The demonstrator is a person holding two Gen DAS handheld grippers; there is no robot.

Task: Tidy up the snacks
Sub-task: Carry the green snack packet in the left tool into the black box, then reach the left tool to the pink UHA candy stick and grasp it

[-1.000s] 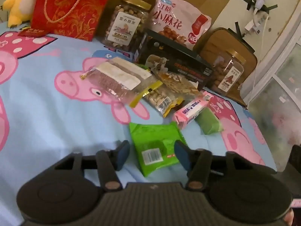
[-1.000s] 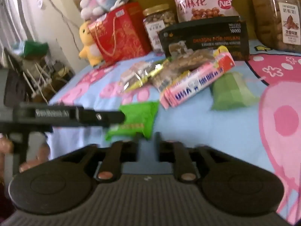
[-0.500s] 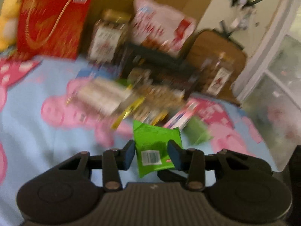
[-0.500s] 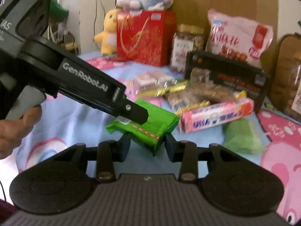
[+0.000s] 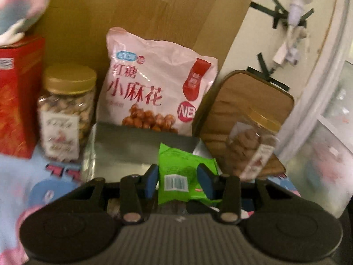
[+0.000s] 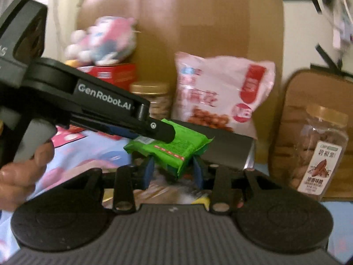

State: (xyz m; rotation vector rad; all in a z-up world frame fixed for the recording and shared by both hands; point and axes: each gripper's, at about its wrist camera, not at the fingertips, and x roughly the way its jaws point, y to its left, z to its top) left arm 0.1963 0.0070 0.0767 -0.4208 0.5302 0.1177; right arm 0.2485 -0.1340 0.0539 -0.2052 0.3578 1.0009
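A green snack packet (image 5: 178, 170) with a barcode label hangs in the air between the blue pads of my left gripper (image 5: 178, 182), which is shut on it. In the right wrist view the same green packet (image 6: 178, 148) sits under the left gripper (image 6: 154, 135), which comes in from the left. Its lower corner is pinched between the pads of my right gripper (image 6: 173, 172). The packet hovers in front of a dark box (image 6: 229, 152) with a grey top (image 5: 141, 148).
Behind the box stand a pink snack bag (image 5: 154, 92), a gold-lidded nut jar (image 5: 66, 114) and a red gift bag (image 5: 17, 97). A second jar (image 6: 320, 154) and a brown case (image 5: 253, 97) are at the right. A hand (image 6: 19, 172) holds the left gripper's handle.
Both grippers closed on the green packet, which lay on the pig-print sheet. They lifted it and carried it forward toward the dark box and the back row of snacks.
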